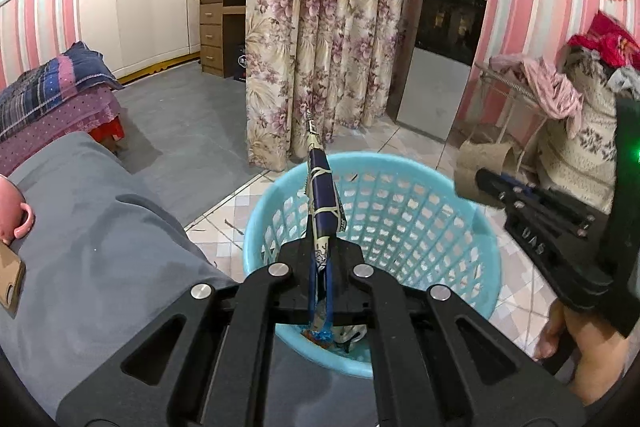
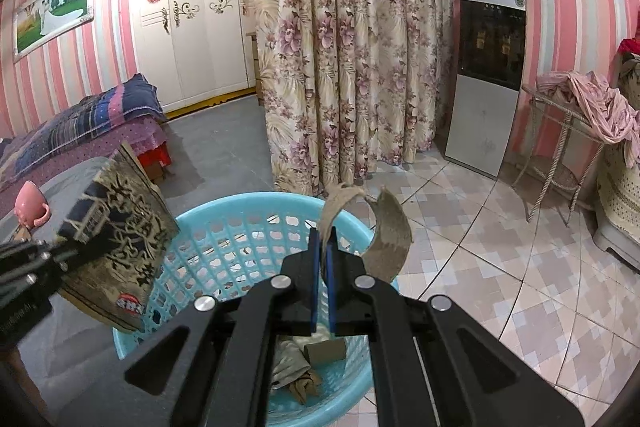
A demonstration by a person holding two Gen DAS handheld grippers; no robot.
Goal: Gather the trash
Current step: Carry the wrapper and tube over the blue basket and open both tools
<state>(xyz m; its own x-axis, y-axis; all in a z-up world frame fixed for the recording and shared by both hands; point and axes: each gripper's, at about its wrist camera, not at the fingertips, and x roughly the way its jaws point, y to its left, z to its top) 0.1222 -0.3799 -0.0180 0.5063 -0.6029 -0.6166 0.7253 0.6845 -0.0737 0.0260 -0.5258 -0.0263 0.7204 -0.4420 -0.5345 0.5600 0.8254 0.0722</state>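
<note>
Hanging over the round light-blue plastic lattice basket [image 1: 400,211], a flattened navy-and-cream printed paper package [image 1: 322,203] is pinched edge-on between the jaws of the left gripper [image 1: 320,267], which are closed on it; the right wrist view shows the same package [image 2: 120,239] broadside, with dark characters on a tan ground and a red label near its lower end, held above the basket's left rim [image 2: 188,215]. The right gripper [image 2: 323,267] has its jaws shut on a torn, curled strip of brown cardboard [image 2: 384,235], which arches up and to the right above the basket's far rim; from the left wrist view that cardboard piece [image 1: 480,167] sits at the tip of the right gripper [image 1: 486,187], above the basket's right edge. Inside the basket lie a brown cardboard tube [image 2: 324,349] and crumpled tan paper [image 2: 296,371]. The basket stands on a pale tiled floor [image 2: 500,267], just beside a grey-covered surface [image 1: 100,227] carrying a pink ceramic mug [image 1: 16,215]. Beyond stand a floral curtain [image 1: 320,59], a black-and-silver water dispenser [image 2: 486,75] and a bed with patchwork bedding [image 2: 80,123].
</note>
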